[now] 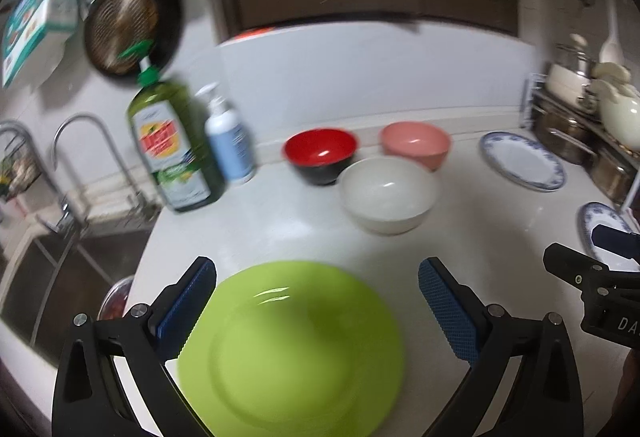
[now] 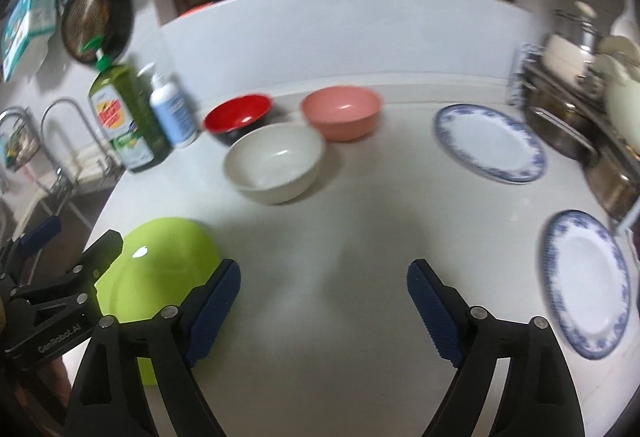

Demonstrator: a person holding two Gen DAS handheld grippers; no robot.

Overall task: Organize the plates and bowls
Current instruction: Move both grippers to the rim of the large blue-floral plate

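A lime-green plate [image 1: 292, 349] lies flat on the white counter [image 1: 280, 221], just below and between the fingers of my left gripper [image 1: 316, 273], which is open and clear of it. Behind it stand a red-and-black bowl [image 1: 320, 153], a pink bowl [image 1: 416, 143] and a white bowl [image 1: 388, 193]. My right gripper [image 2: 324, 271] is open over bare counter [image 2: 360, 217], with the green plate [image 2: 160, 269] to its left. Two blue-rimmed plates [image 2: 490, 141] [image 2: 586, 281] lie on its right. The red bowl [image 2: 238, 113], pink bowl [image 2: 340, 111] and white bowl [image 2: 274, 161] sit ahead.
A green dish-soap bottle [image 1: 172, 149] and a white pump bottle [image 1: 228, 145] stand at the back left beside the faucet [image 1: 92, 153] and sink [image 1: 60, 269]. A rack with steel pots [image 2: 580, 125] fills the right side. Pans [image 1: 124, 29] hang on the wall.
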